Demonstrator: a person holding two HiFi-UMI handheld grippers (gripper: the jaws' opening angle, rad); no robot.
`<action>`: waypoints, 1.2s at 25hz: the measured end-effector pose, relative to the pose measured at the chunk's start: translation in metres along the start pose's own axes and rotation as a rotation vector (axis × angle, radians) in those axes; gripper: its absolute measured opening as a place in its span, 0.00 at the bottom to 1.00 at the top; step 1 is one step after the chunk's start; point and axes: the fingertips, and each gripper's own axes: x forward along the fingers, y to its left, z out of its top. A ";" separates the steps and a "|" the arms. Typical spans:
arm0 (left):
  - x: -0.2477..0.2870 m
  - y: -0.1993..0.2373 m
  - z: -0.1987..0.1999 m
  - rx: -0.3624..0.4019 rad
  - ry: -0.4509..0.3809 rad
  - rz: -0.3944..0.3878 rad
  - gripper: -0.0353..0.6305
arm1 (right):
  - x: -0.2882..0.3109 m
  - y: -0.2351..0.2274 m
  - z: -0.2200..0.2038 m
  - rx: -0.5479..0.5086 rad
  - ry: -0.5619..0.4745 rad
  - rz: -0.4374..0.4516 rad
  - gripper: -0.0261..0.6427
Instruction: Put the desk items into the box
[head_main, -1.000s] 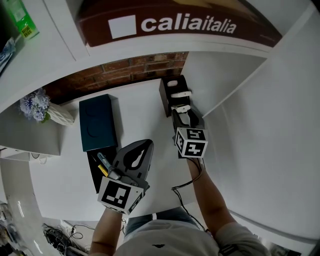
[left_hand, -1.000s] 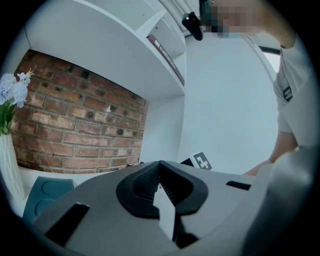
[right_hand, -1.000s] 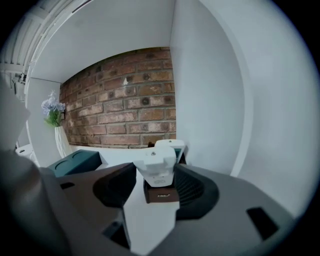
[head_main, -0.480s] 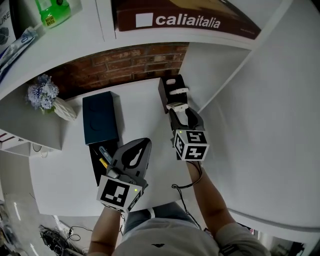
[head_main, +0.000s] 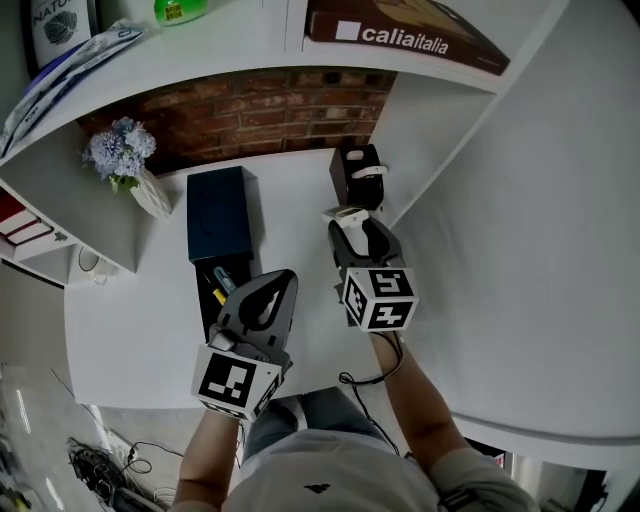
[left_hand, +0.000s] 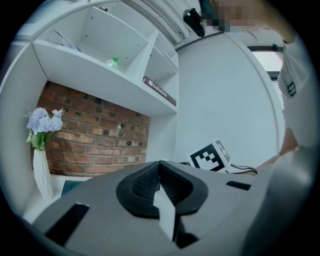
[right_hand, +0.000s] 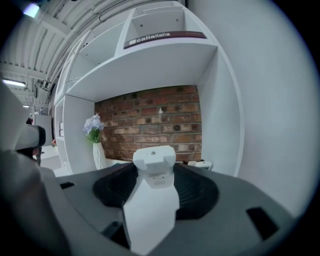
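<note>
on the white desk (head_main: 130, 330) the open black box (head_main: 208, 312) lies at the person's left, with a few pens (head_main: 218, 285) inside it, one yellow and one bluish. a dark teal rectangular slab (head_main: 218, 212) lies flat at the box's far end, touching it or just beside it; whether it is the lid cannot be told. the left gripper (head_main: 283, 280) hangs over the near right edge of the box. in the left gripper view its tongs (left_hand: 160, 172) are pinched together at the tips with nothing clamped between them. the right gripper (head_main: 350, 228) is out over the middle of the desk, well apart from the box, and its tongs are narrowed onto a white plastic desk item (head_main: 345, 213). in the right gripper view that item (right_hand: 152, 185) stands up between the dark pads (right_hand: 200, 192), a squarish head on top of a wider body, though what kind of item it is cannot be made out. behind it, in the desk's far right corner, a small black holder (head_main: 350, 165) carries a second white piece (head_main: 370, 172), which shows low and small in the right gripper view (right_hand: 200, 164). a white vase of pale blue flowers (head_main: 135, 170) stands at the far left against the brick wall (head_main: 260, 110). on the shelf above lie a brown book (head_main: 410, 35) printed "caliaitalia" and a green bottle (head_main: 180, 8).
</note>
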 end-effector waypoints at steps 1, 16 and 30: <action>-0.008 0.001 0.001 0.002 -0.003 0.007 0.07 | -0.004 0.009 0.001 -0.004 -0.004 0.010 0.39; -0.127 0.023 -0.003 0.016 -0.012 0.162 0.07 | -0.044 0.140 -0.011 -0.033 -0.007 0.182 0.39; -0.195 0.046 -0.012 -0.006 -0.013 0.265 0.07 | -0.048 0.214 -0.048 -0.045 0.065 0.289 0.39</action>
